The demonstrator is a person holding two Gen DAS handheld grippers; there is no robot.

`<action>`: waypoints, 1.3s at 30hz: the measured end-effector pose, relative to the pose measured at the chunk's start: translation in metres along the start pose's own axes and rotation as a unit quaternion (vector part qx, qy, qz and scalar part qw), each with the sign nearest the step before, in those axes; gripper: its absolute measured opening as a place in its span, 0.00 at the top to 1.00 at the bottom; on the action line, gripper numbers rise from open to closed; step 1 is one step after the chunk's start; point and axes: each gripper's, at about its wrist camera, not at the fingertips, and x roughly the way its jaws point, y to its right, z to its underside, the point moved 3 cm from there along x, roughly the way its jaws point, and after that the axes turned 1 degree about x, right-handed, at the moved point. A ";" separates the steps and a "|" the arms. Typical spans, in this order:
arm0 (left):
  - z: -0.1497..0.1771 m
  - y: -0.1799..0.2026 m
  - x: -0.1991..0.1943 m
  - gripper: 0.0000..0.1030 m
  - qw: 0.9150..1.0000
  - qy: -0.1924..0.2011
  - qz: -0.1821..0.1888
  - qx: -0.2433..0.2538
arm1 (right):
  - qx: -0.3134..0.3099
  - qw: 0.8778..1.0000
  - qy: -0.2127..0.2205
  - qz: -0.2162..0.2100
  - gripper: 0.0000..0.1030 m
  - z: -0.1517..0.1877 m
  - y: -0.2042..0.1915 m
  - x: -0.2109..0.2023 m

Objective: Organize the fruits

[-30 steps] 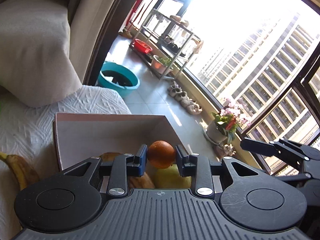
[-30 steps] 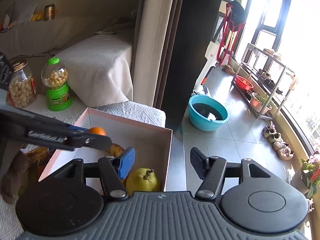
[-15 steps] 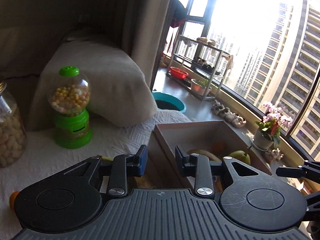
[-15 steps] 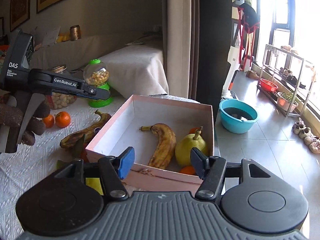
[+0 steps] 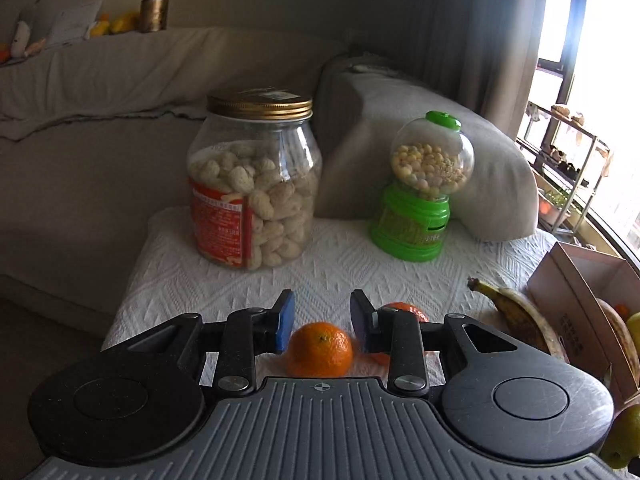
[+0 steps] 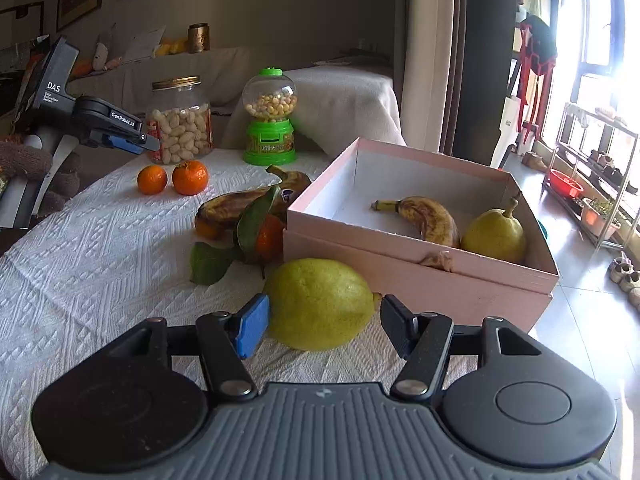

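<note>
Two grippers, two fruits lined up for the box

**Left wrist view.** Two mandarins lie on the white-clothed counter [image 5: 200, 280] ahead of the left hand-held gripper [image 5: 322, 322]. The near mandarin [image 5: 320, 350] shows in the gap between the jaws and the second mandarin [image 5: 404, 310] peeks out behind the right jaw. The pads stand a narrow gap apart and clamp nothing. A loose banana [image 5: 516, 320] lies to the right, beside the pink box [image 5: 568, 304]. A peanut jar [image 5: 256, 184] and a green candy dispenser [image 5: 420, 200] stand further back.

To take the near mandarin well, the jaws probably need to spread wider than the fruit before coming down. The pads should then meet it at its widest part, so it neither rolls off nor knocks its neighbour.

**Right wrist view.** The right hand-held gripper [image 6: 324, 328] is apart and empty, its jaws either side of a big yellow-green fruit [image 6: 320, 304] that lies on the counter just in front of the box. The blue pad sits close against the fruit's left flank and the other pad stands clear of its pointed end.

The box already holds a spotted banana [image 6: 428, 216] and a pear [image 6: 494, 234], with bare floor on its left half. The left gripper shows here raised above the two mandarins.

This fruit looks heavy and smooth, so a centred, firm squeeze seems wise. Lifting it clear of the box wall and setting it on the bare side should spare the soft banana.
</note>
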 end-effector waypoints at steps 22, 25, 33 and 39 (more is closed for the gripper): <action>0.018 0.163 0.041 0.62 0.974 -0.134 0.158 0.097 | 0.077 0.997 -0.016 -0.020 0.31 0.022 0.015 0.014; 0.026 0.165 0.044 0.60 0.969 -0.152 0.159 0.112 | 0.084 0.996 -0.016 -0.024 0.31 0.023 0.017 0.013; 0.035 0.146 0.020 0.61 0.968 -0.159 0.173 0.091 | 0.087 0.996 -0.018 -0.027 0.31 0.022 0.019 0.014; 0.043 0.132 -0.009 0.61 0.967 -0.160 0.185 0.075 | 0.087 0.996 -0.017 -0.025 0.30 0.021 0.019 0.014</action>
